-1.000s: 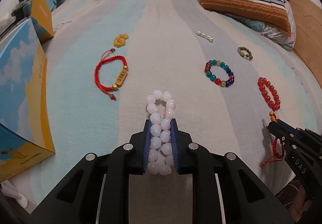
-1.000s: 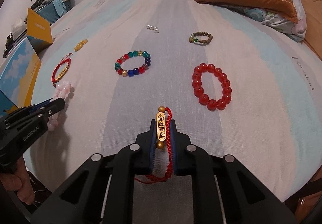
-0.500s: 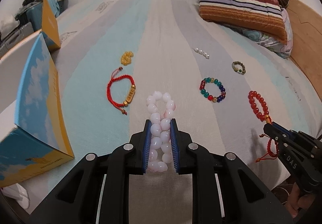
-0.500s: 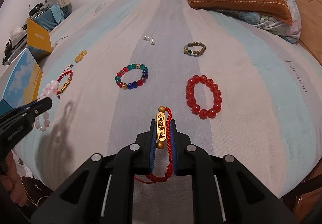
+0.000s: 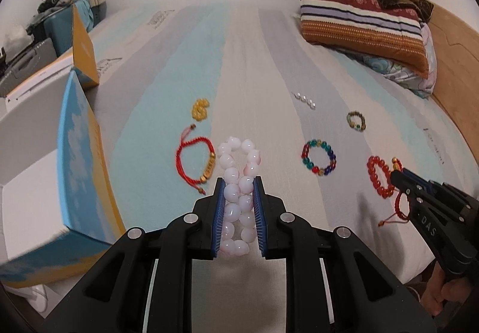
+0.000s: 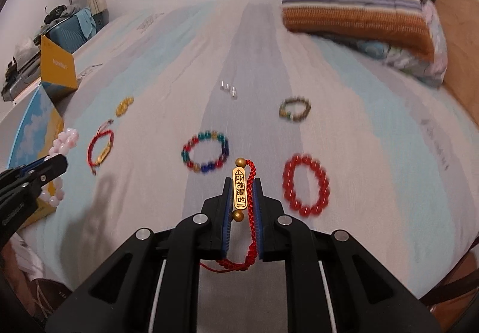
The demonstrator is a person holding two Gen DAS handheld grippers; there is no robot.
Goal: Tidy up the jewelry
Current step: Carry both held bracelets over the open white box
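My left gripper (image 5: 239,183) is shut on a pale pink bead bracelet (image 5: 238,180), held up off the striped bedsheet (image 5: 167,111). My right gripper (image 6: 241,183) is shut on a red cord bracelet with a gold tag (image 6: 240,190); in the left wrist view it (image 5: 396,175) is at the right with the cord dangling. Still lying on the sheet are a second red cord bracelet (image 5: 194,160), a yellow bead piece (image 5: 200,109), a multicoloured bead bracelet (image 5: 318,157), a red bead bracelet (image 6: 306,184), a small brown-green bracelet (image 6: 295,109) and several white beads (image 5: 304,99).
An open blue and yellow box (image 5: 80,159) with a white inside stands at the left edge of the bed. A striped pillow (image 5: 359,21) and bedding lie at the far right by a wooden bed frame (image 5: 455,69). A lamp and clutter are at the far left.
Both grippers have risen off the sheet with their bracelets still held, so the bed and the other jewelry look smaller and farther. The open box has come more into the left wrist view.
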